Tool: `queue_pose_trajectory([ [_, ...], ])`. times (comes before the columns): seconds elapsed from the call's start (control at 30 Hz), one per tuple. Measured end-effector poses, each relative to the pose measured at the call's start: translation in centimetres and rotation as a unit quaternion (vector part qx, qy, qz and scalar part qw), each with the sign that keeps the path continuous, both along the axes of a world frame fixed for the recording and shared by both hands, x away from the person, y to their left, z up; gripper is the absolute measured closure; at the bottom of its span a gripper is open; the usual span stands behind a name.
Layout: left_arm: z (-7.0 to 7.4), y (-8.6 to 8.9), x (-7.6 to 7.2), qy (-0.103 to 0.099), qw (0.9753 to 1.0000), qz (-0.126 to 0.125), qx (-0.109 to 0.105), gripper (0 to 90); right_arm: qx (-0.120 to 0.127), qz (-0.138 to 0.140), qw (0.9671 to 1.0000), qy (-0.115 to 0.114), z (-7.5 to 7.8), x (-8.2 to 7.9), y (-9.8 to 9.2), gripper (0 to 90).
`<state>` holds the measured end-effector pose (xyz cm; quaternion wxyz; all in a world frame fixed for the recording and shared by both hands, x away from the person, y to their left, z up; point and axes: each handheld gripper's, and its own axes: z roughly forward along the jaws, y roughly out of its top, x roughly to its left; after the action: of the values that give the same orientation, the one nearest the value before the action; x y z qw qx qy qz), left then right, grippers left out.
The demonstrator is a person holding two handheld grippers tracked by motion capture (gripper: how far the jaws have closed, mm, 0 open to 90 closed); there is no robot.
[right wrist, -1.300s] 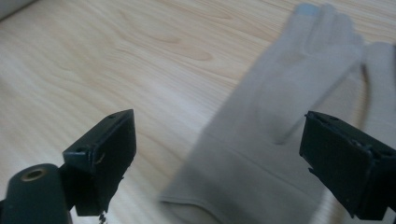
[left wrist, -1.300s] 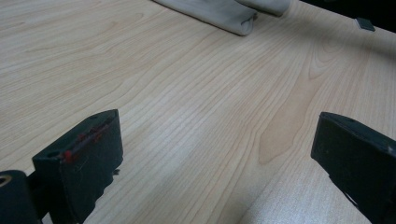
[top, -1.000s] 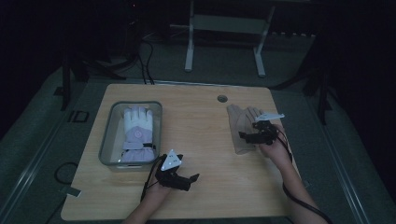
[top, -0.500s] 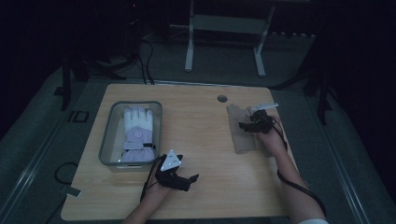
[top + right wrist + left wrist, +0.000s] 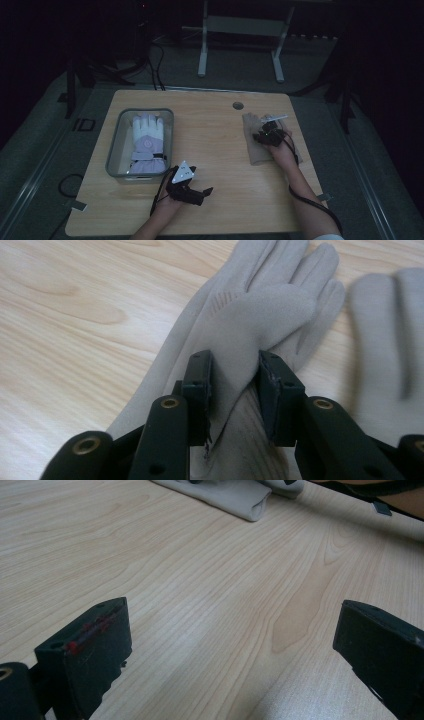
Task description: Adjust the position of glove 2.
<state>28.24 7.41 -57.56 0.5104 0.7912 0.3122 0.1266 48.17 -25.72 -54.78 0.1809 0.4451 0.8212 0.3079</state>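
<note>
Pinching a raised fold of the beige glove (image 5: 260, 305), the right gripper (image 5: 234, 390) has its jaws clamped on the fabric, with the rest of the glove flat on the table (image 5: 220, 150) at about three o'clock. A good lift would go straight up and slowly, so the thin fold does not slip free. The left gripper (image 5: 187, 187) rests near six o'clock, jaws wide apart over bare wood. The clear bin (image 5: 117, 150) at nine o'clock, holding a white glove (image 5: 145, 135), looks the likely destination.
</note>
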Motion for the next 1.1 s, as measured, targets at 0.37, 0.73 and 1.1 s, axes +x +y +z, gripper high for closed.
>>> queue_pose_trajectory([
  [0.37, 0.0, 0.1, 0.0, 0.002, 1.0000, 0.000, -0.001, 2.4, 0.029, -0.015, 0.9995, 0.006, 0.2, -2.3, 4.1, 78.0],
  [0.73, 0.1, 0.1, -0.1, -0.001, 1.0000, 0.000, -0.004, 2.4, 0.092, -0.043, 0.9948, -0.006, 2.5, -5.6, 8.1, 78.4],
  [1.1, 0.2, 0.3, -0.3, -0.008, 1.0000, 0.003, -0.004, 2.4, 0.104, -0.050, 0.9933, 0.002, 0.9, -7.5, 11.0, 77.4],
])
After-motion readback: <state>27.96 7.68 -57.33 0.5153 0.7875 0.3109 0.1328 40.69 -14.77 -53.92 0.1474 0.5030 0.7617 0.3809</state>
